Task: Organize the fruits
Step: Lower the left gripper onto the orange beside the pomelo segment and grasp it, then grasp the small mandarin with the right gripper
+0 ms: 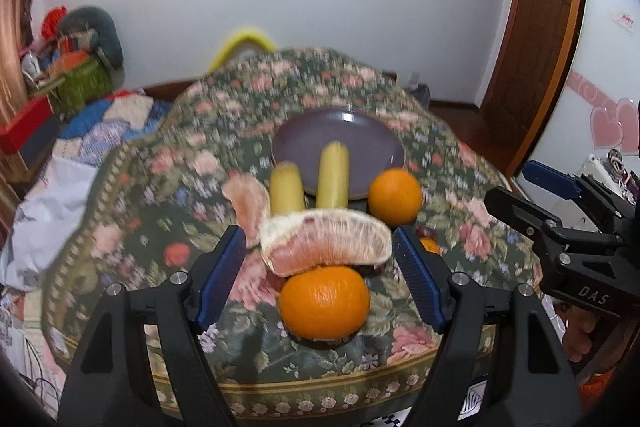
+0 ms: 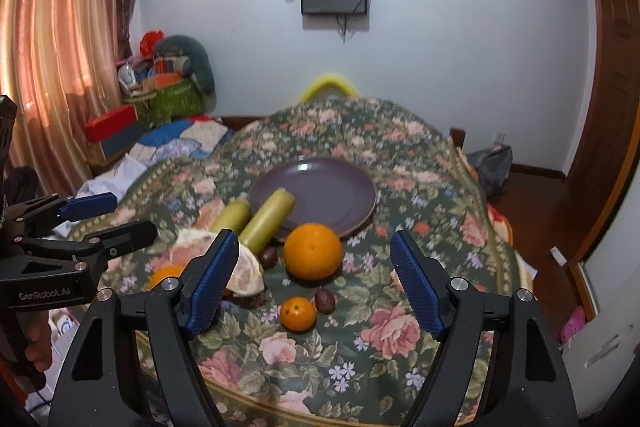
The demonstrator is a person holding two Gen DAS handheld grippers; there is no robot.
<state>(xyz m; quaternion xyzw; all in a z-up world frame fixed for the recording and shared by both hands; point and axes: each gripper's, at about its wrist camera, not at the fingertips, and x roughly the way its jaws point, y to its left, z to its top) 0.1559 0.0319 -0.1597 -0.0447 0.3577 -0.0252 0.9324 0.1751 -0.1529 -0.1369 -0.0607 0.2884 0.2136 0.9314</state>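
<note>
Dark fruit (image 1: 320,341) mostly hidden beneath mandarin (image 1: 324,301).

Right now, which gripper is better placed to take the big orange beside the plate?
Right. The right gripper is open with the big orange centred just ahead of its jaws. The left gripper faces the pomelo wedge instead; there the orange sits off right.
</note>
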